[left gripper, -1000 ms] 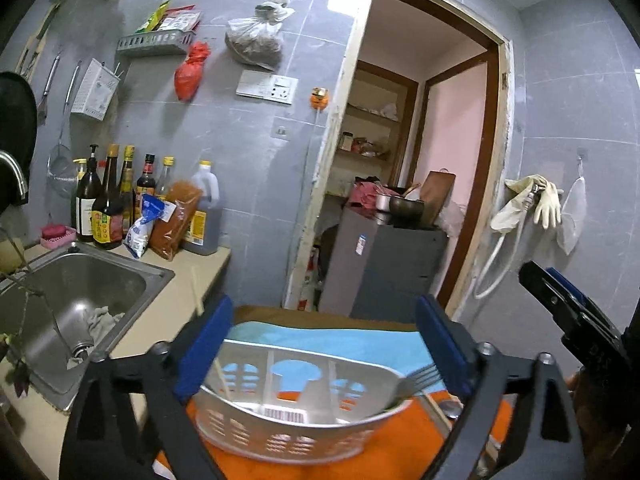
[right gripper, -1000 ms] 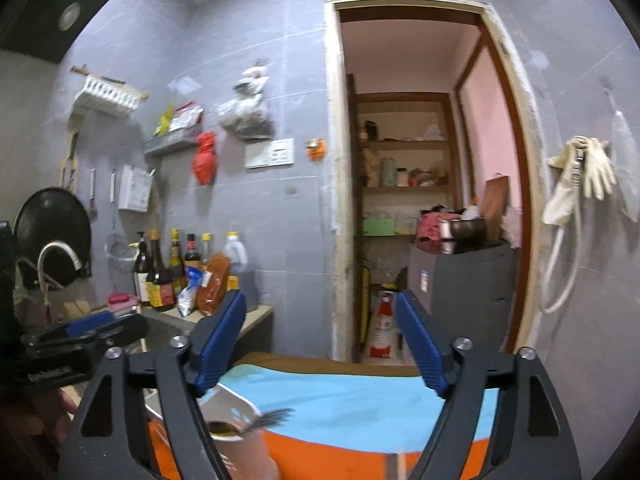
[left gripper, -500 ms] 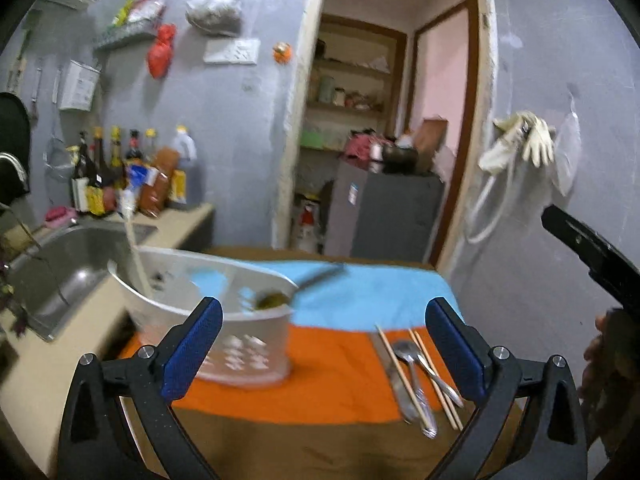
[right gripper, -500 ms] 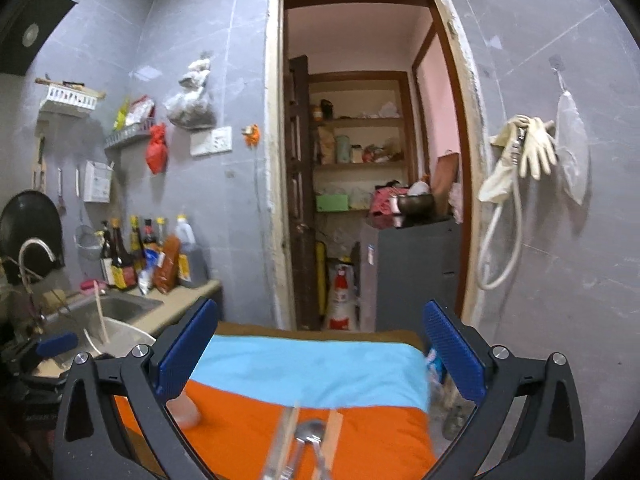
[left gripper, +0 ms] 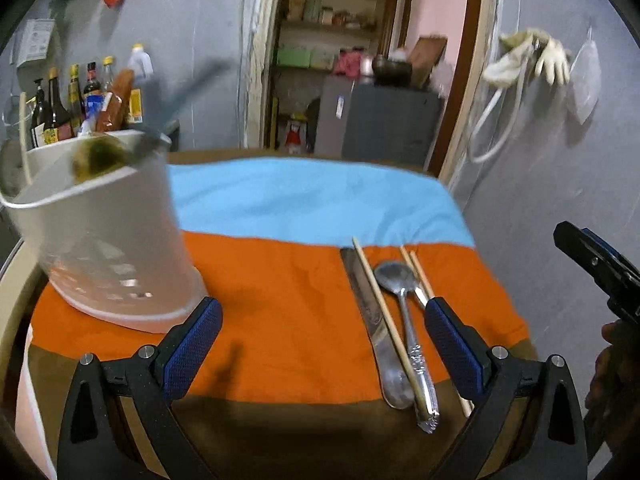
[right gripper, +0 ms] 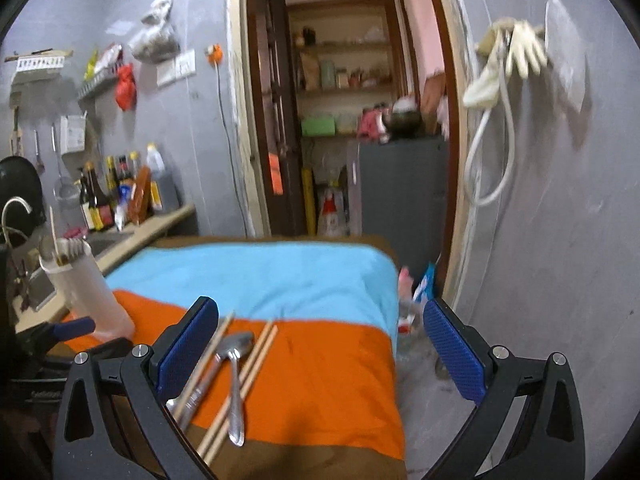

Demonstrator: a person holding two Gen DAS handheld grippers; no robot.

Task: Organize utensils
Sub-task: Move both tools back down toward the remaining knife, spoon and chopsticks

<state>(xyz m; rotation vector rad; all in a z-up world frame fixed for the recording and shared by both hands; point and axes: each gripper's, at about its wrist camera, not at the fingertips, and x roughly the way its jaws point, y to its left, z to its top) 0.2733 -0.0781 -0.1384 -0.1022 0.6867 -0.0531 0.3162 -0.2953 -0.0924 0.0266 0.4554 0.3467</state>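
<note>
Presently, sorting is partly done: some utensils stand in the holder, several lie loose.
Left wrist view: left gripper (left gripper: 322, 346) released, empty; white utensil holder (left gripper: 108, 236) beyond its left finger; knife (left gripper: 374, 328), spoon (left gripper: 404, 320), chopsticks (left gripper: 382, 304) by its right finger.
Right wrist view: right gripper (right gripper: 316, 350), jaws just opened wide, empty; loose cutlery beside its left finger.

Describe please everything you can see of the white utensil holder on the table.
The utensil holder is a white plastic tub, wider at its rim than at its base, with small cut-out holes low in its wall. It stands upright on the orange part of the cloth, at the table's left side beside the sink counter. A pale chopstick and a dark-stained utensil stick out of it. No gripper touches it; it looks blurred.
</note>
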